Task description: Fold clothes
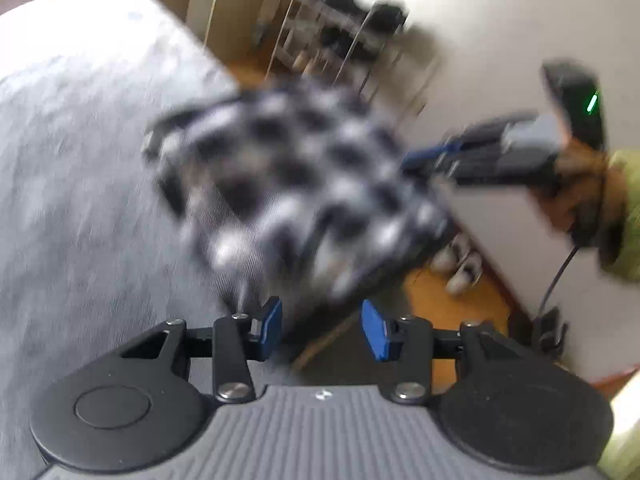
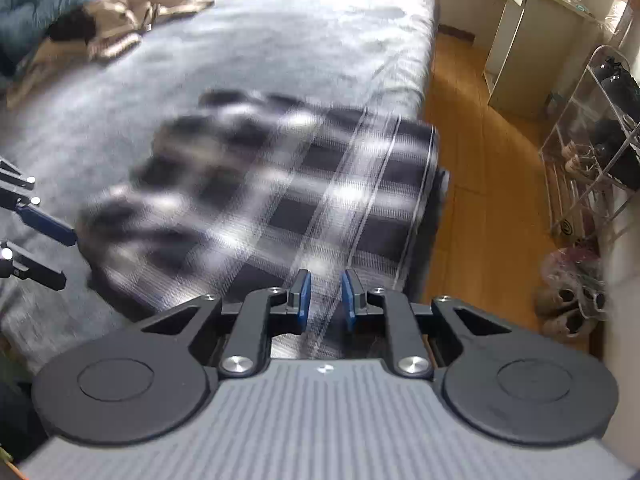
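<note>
A dark blue and white plaid garment lies bunched on the grey bed cover near the bed's right edge; its left part is blurred. My right gripper is shut on the near edge of the plaid cloth, which runs between its blue pads. In the left wrist view the garment is a blurred heap, and the right gripper reaches it from the right, held by a hand. My left gripper stands open, the cloth's lower edge just at its pads. Its fingers show at the garment's left edge.
A beige garment and a teal duvet lie at the bed's far left. Wooden floor runs along the bed's right side, with a pale cabinet, a clear shoe rack and shoes by the wall.
</note>
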Demonstrator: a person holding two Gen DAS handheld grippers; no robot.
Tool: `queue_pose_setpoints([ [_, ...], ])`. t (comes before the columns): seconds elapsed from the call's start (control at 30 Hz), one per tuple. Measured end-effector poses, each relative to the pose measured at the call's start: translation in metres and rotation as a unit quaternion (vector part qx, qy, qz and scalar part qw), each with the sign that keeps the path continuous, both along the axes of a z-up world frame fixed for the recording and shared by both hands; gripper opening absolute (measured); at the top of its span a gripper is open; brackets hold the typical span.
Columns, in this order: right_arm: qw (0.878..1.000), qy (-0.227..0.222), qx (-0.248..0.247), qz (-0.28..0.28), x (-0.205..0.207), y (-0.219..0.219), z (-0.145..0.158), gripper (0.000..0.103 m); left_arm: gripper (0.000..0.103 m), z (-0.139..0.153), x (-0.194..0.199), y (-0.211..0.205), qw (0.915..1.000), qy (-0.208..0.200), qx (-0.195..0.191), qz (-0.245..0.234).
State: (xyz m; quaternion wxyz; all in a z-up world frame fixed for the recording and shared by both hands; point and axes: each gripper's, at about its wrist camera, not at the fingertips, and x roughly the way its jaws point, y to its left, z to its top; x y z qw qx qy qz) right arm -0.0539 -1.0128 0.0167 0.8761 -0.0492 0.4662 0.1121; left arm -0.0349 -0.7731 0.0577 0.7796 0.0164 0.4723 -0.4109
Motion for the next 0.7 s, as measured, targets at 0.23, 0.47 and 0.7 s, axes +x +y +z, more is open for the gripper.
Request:
queue_pose_setpoints([
  [0.23, 0.999, 0.013, -0.009, -0.032, 0.006, 0.002, -0.009, 0.014, 0.047, -0.033, 0.007, -0.008, 0.9995, -0.012, 0.028, -0.013],
  [0.47, 0.998, -0.012, -0.009, -0.064, 0.009, -0.004, 0.013, 0.015, 0.049, -0.002, 0.020, 0.035, 0.9992, 0.000, 0.030, 0.028],
  [0.7, 0.995, 0.017, 0.012, -0.101, 0.045, 0.005, -0.012, 0.014, 0.050, -0.017, 0.057, -0.010, 0.9998, -0.017, -0.009, 0.008],
])
